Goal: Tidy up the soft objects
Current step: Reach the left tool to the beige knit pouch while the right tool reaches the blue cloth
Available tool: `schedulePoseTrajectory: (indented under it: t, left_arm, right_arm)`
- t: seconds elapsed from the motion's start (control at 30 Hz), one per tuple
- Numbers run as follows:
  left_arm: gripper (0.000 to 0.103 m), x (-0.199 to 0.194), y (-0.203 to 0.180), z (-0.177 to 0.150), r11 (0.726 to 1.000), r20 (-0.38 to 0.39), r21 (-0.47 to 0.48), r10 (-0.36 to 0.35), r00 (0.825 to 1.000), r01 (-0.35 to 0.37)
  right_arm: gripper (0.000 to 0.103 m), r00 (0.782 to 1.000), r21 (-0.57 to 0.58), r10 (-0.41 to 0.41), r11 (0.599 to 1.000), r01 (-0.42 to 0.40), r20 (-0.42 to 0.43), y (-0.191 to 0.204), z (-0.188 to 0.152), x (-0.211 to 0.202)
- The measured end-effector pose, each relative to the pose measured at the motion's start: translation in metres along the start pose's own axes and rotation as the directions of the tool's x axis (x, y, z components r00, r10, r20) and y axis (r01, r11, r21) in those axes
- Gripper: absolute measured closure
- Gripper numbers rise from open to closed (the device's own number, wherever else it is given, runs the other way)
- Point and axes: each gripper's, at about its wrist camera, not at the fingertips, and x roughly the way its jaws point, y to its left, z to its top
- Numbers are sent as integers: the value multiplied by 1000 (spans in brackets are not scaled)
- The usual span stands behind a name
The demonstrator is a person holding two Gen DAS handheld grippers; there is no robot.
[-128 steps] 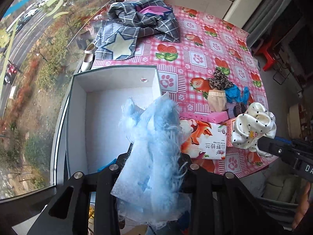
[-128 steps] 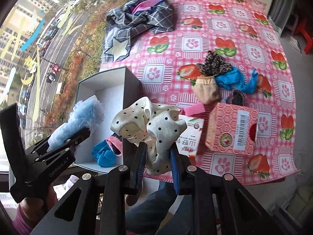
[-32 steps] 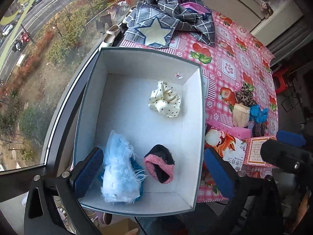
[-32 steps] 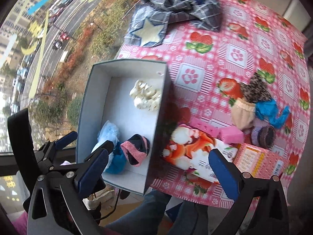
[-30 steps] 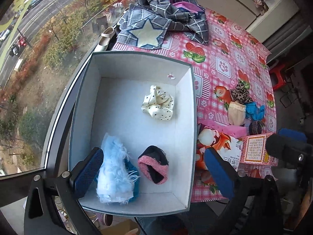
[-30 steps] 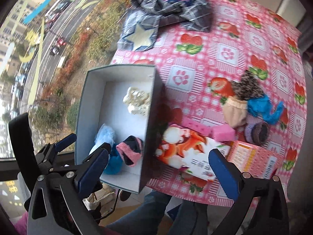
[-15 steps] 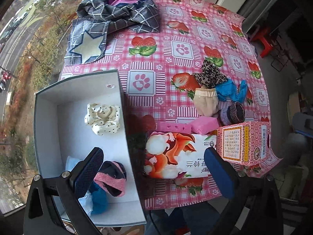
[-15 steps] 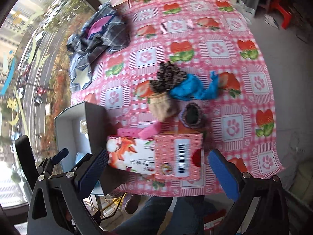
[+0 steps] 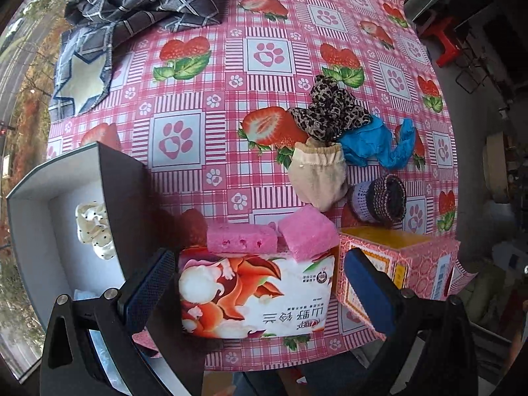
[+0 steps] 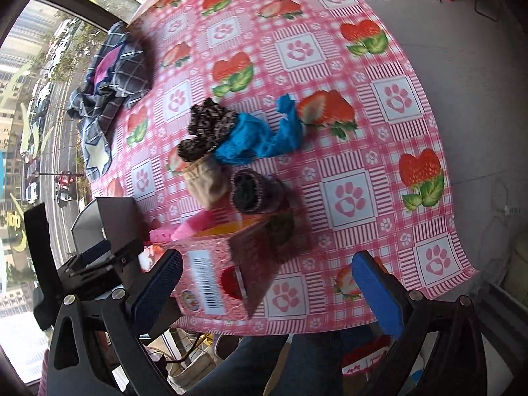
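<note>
A grey storage box (image 9: 122,191) stands at the table's left edge with a white polka-dot scrunchie (image 9: 94,227) inside. On the tablecloth lie a leopard-print scrunchie (image 9: 330,112), a blue cloth (image 9: 373,142), a beige sock (image 9: 318,175) and a purple knitted piece (image 9: 379,194); these show too in the right wrist view, the leopard scrunchie (image 10: 208,128), blue cloth (image 10: 260,138), beige sock (image 10: 208,181) and knitted piece (image 10: 254,191). My left gripper (image 9: 260,293) is open and empty above a tissue pack (image 9: 257,293). My right gripper (image 10: 267,290) is open and empty above a pink carton (image 10: 227,264).
Two pink sponges (image 9: 274,234) lie behind the tissue pack. The pink carton (image 9: 396,270) stands at the front right. A plaid garment with a star patch (image 9: 132,16) lies at the far left. The table's front edge (image 10: 330,323) is close below both grippers.
Both grippers have let go of their soft items, which now lie in the box. Both have swung right, away from the box, and come lower over the table's front.
</note>
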Motion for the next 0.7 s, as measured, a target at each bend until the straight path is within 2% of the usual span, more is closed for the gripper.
schedulePoseTrajectory:
  t: [0.37,0.5,0.7]
  left_arm:
    - [0,64,-43,48,997,-110,64,51,993,-44]
    - [0,87,-53,57,996,-156,68,74,985,-64]
    - [0,108,-57,67,997,-211,43,70,975,-62]
  right_arm:
    - [0,996,66,-20,997,26,-91,-56,13,31]
    - [0,993,54,-29,998,36,-114,-59,18,41]
    - [0,990,-3,-47,999,47,-133,-50,33,57]
